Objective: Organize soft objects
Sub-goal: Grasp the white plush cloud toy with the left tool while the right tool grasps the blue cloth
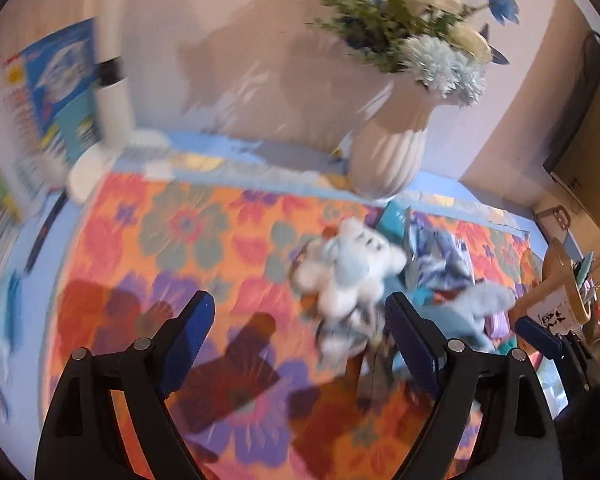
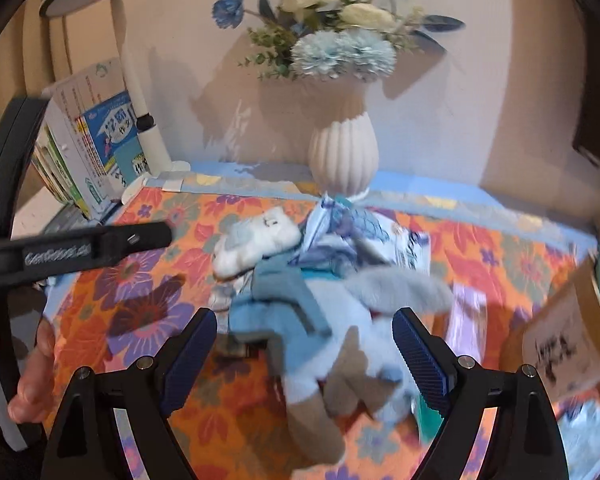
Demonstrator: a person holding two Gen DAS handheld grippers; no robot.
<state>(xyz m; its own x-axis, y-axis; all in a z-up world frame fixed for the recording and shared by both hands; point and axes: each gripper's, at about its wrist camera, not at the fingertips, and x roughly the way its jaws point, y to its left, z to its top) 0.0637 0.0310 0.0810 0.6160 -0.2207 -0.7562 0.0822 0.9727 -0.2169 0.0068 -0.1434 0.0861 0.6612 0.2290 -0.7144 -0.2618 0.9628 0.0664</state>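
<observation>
Left tool (image 1: pixel 300 320): jaws spread, empty, angled down over floral surface (image 1: pixel 172 240). White plush toy (image 1: pixel 352 264) at 1 o'clock of its tips. Right tool (image 2: pixel 305 336): jaws spread, nothing pinched, angled down; blue plush toy (image 2: pixel 340 320) between fingers, pads clear. Hand (image 2: pixel 32 372) at 9 o'clock grips left tool body.

A heap of soft toys (image 2: pixel 332 320) and cloths (image 2: pixel 352 236) lies on the tabletop (image 2: pixel 148 320), right of its middle. Behind the heap, against the wall, stands a vase (image 2: pixel 343 156) of flowers (image 2: pixel 340 52). Books (image 2: pixel 88 148) stand at the back left, beside a lamp (image 2: pixel 136 80).
</observation>
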